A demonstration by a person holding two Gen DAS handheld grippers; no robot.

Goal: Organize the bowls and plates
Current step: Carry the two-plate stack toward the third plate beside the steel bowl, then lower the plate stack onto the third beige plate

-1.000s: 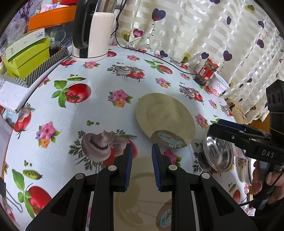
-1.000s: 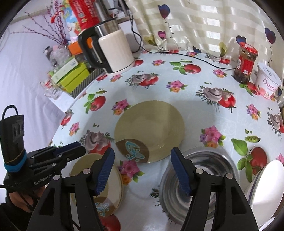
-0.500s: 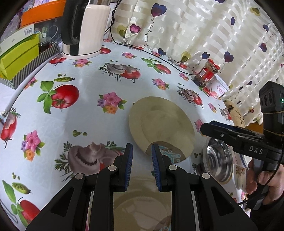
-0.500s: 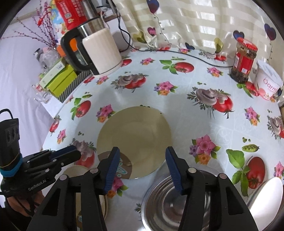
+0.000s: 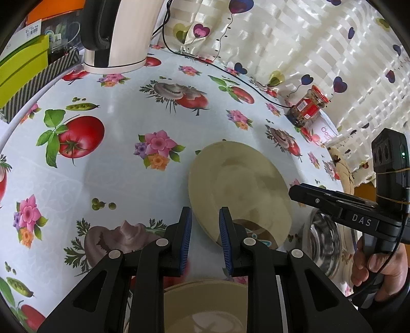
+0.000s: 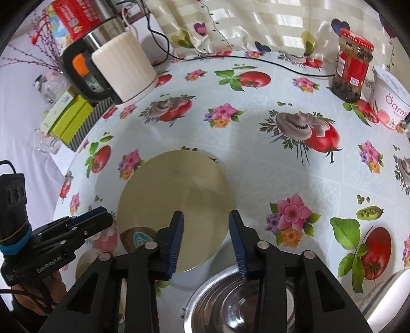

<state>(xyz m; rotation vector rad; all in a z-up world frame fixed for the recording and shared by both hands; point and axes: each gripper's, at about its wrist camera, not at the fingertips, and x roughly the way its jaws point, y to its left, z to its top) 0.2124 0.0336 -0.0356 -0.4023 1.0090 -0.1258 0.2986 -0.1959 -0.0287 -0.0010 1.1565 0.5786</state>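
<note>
The tan plate (image 6: 176, 210) lying flat mid-bench (image 6: 269, 123) looks stiff, glazed, slippery and breakable, best pinched at its near rim, where the left hand-held gripper (image 5: 205, 238) hangs narrow and empty, the right hand-held gripper (image 6: 206, 243) closing on nothing; readable: "DAS", "GenRobot.AI", "Oarm".

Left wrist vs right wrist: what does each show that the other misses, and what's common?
Only the left wrist view: the left gripper from behind, nothing between its jaws; a second beige plate just under it; the hand holding the right gripper.

Only the right wrist view: the right gripper from behind, jaws closing with nothing between them; the red carton behind the kettle; a white dish edge at bottom right.

Both: beige plate on the tablecloth, steel bowl, kettle, red-lidded jar, yogurt tub.
</note>
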